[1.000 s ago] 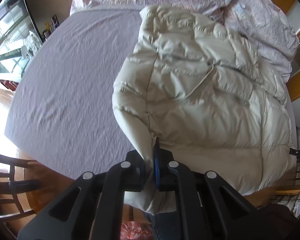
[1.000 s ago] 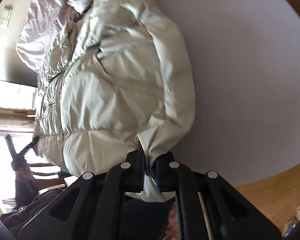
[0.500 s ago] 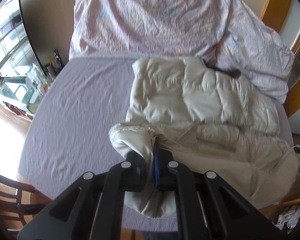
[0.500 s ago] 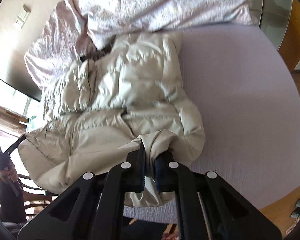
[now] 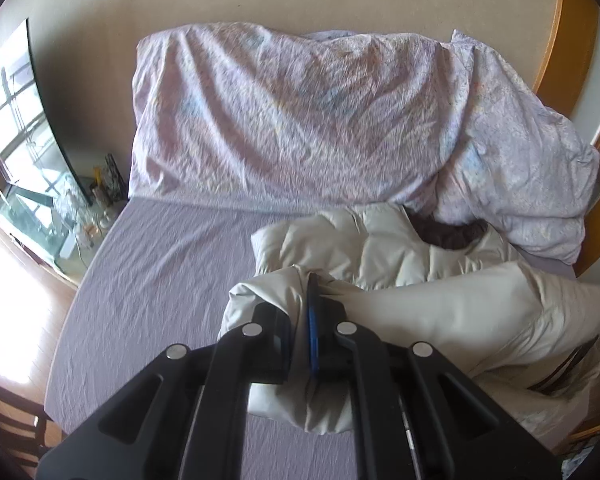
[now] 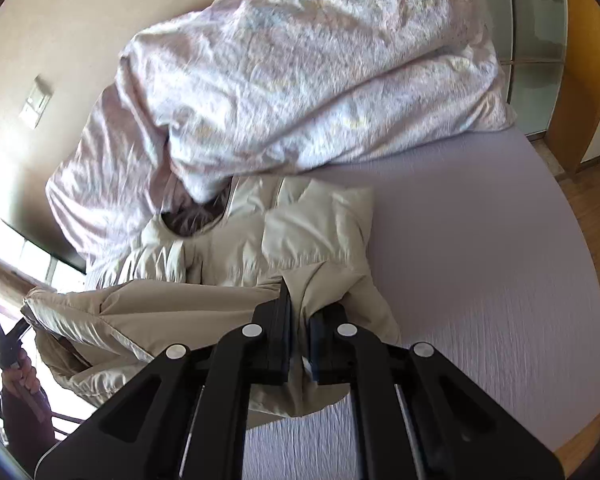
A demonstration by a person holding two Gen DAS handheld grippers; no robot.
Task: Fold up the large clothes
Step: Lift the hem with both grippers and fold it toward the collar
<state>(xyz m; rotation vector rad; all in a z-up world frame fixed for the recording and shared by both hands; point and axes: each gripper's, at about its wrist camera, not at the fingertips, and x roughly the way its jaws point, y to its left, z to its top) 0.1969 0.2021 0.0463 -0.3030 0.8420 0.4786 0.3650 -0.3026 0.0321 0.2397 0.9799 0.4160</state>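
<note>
A cream puffer jacket lies on the lilac bed sheet, its dark collar lining tucked against the duvet. My left gripper is shut on the jacket's hem corner, which is raised off the sheet and doubled toward the collar. In the right wrist view the same jacket hangs from my right gripper, shut on the other hem corner. The lifted hem stretches between both grips. At the left edge of that view a hand holds the left gripper.
A crumpled floral duvet is piled across the head of the bed. Bare sheet lies on the right in the right wrist view. A glass stand sits left of the bed. A wooden chair and wood floor border the foot.
Both grippers rose and carried the jacket's hem toward the collar. The lower half has come off the sheet and now folds over the upper half. The duvet now fills the upper views.
</note>
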